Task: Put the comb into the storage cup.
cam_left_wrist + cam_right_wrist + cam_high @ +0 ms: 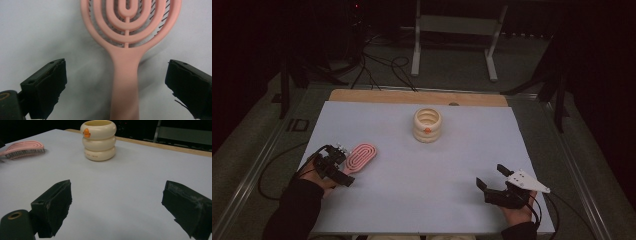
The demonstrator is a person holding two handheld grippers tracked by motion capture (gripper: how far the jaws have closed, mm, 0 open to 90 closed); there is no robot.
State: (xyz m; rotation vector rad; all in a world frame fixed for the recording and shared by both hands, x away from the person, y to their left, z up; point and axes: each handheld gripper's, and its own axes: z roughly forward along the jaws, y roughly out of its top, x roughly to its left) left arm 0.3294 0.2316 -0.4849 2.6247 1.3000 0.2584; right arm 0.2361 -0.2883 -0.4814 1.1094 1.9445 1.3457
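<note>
Looks like a lab test bay to me: dark room, white-topped table (422,165), cables (379,67) trailing over grey carpet, metal stand frame (457,30) behind

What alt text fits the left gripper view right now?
A pink hairbrush lies on the white table, its handle running between the open jaws of the left hand-held gripper, touching neither one.

Black tools (496,176) with trailing cables, grey three-cornered plate (528,181), dark sleeves (294,207).
</note>
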